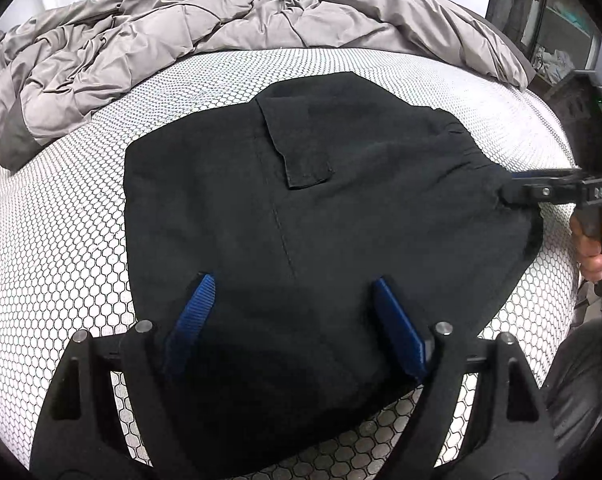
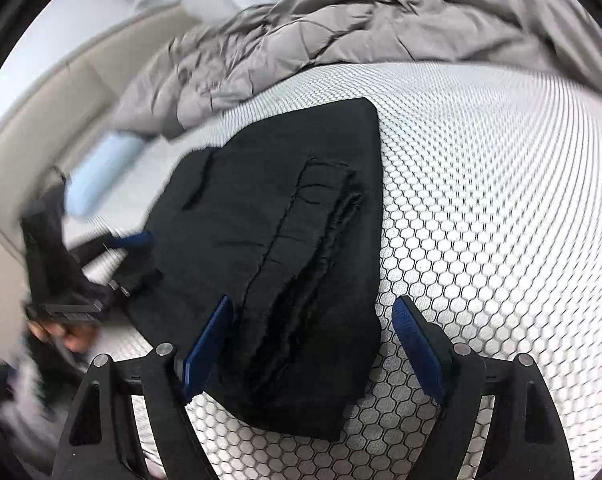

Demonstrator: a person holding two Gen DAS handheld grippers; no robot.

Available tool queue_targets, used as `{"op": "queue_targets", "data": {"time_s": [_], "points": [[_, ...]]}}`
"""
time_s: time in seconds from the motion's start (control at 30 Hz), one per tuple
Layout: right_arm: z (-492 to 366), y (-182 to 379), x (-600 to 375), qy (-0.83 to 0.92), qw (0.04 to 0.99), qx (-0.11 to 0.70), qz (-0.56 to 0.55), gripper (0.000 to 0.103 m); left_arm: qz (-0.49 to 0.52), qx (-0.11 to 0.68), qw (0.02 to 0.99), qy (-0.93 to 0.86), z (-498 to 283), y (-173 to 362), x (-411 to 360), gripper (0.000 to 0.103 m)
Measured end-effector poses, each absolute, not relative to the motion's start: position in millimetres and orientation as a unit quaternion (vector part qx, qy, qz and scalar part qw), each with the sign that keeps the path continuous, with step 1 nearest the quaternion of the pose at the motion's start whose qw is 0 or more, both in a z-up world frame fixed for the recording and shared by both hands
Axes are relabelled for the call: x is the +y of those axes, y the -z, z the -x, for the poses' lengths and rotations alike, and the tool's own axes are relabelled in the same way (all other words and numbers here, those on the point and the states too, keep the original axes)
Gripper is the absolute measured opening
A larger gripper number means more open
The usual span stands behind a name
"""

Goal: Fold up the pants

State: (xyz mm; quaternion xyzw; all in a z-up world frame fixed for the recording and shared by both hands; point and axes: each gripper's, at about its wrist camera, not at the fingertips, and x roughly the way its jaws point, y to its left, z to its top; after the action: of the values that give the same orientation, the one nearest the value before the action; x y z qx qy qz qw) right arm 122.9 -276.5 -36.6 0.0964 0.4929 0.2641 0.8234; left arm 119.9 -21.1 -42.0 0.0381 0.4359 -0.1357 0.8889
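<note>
On mattress: black pants lie folded on the honeycomb-patterned mattress; gray comforter bunched beyond.
My left gripper: fingers spread wide over the near pants edge, gripping nothing.
My right gripper: fingers apart, straddling the stacked folded end; nothing clamped.

Before you, a bed with a white honeycomb-patterned cover, a rumpled grey comforter heaped along its far side, a pale blue pillow blurred at left
</note>
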Motion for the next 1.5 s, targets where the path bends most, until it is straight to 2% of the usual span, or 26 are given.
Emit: {"op": "queue_targets", "data": {"time_s": [0.07, 0.13, 0.17, 0.2, 0.27, 0.37, 0.43, 0.47, 0.5, 0.67, 0.73, 0.8, 0.87, 0.9, 0.97, 1.1, 1.3, 1.5], "points": [[-126.4, 46.0, -280.0, -0.272, 0.815, 0.498, -0.120, 0.082, -0.041, 0.436, 0.889, 0.134, -119.7, 41.8, -21.8, 0.082], [-123.5, 43.7, -272.1, -0.275, 0.818, 0.490, -0.123, 0.076, -0.040, 0.437, 0.889, 0.133, -121.2, 40.9, -20.7, 0.082], [-123.6, 44.0, -268.7, -0.281, 0.815, 0.491, -0.127, 0.059, -0.039, 0.438, 0.888, 0.133, -121.5, 40.1, -19.3, 0.082], [-122.1, 43.8, -262.8, -0.286, 0.813, 0.492, -0.125, 0.047, -0.033, 0.439, 0.888, 0.134, -121.1, 37.4, -15.7, 0.082], [-123.2, 37.6, -253.1, -0.287, 0.820, 0.484, -0.103, 0.039, 0.001, 0.434, 0.890, 0.139, -117.1, 28.3, -1.7, 0.082], [-120.7, 33.8, -251.6, -0.287, 0.822, 0.483, -0.096, 0.036, 0.071, 0.424, 0.892, 0.139, -113.0, 21.6, 30.9, 0.082], [-121.8, 36.2, -252.6, -0.285, 0.821, 0.484, -0.100, 0.036, 0.101, 0.443, 0.883, 0.114, -118.4, 32.2, 48.4, 0.080], [-122.0, 36.1, -254.2, -0.290, 0.821, 0.482, -0.100, 0.036, 0.109, 0.450, 0.879, 0.110, -121.8, 37.1, 53.2, 0.077], [-121.9, 35.4, -256.3, -0.290, 0.821, 0.480, -0.103, 0.036, 0.115, 0.455, 0.877, 0.105, -124.9, 41.7, 57.0, 0.070], [-128.8, 36.2, -246.5, -0.266, 0.837, 0.465, -0.110, 0.034, 0.121, 0.441, 0.886, 0.079, -146.2, 37.8, 60.7, 0.068], [-131.4, 36.7, -243.6, -0.245, 0.844, 0.466, -0.099, 0.039, 0.126, 0.440, 0.886, 0.068, -150.0, 35.8, 60.6, 0.068], [-130.0, 29.5, -240.8, -0.215, 0.857, 0.465, -0.066, 0.064, 0.126, 0.436, 0.889, 0.059, -144.5, 33.3, 60.0, 0.068], [-124.8, 18.7, -240.1, -0.202, 0.867, 0.453, -0.043, 0.071, 0.111, 0.429, 0.895, 0.054, -133.5, 29.1, 56.6, 0.068], [-120.4, 11.9, -241.8, -0.197, 0.875, 0.440, -0.036, 0.079, 0.094, 0.424, 0.899, 0.051, -125.5, 24.5, 54.0, 0.069], [-105.0, 0.0, -248.5, -0.179, 0.895, 0.406, -0.043, 0.096, 0.058, 0.395, 0.916, 0.031, -104.2, 13.7, 47.9, 0.079], [-73.8, -10.9, -248.2, -0.187, 0.909, 0.369, -0.054, 0.103, 0.056, 0.336, 0.940, 0.016, -54.2, 2.6, 43.1, 0.102], [-23.2, -25.3, -232.9, -0.210, 0.936, 0.284, -0.019, 0.103, 0.067, 0.299, 0.952, -0.007, -14.1, 2.2, 45.7, 0.102], [-26.2, -22.8, -225.8, -0.199, 0.937, 0.285, -0.037, 0.103, 0.090, 0.285, 0.954, -0.010, -10.8, -1.1, 48.4, 0.102]]}}
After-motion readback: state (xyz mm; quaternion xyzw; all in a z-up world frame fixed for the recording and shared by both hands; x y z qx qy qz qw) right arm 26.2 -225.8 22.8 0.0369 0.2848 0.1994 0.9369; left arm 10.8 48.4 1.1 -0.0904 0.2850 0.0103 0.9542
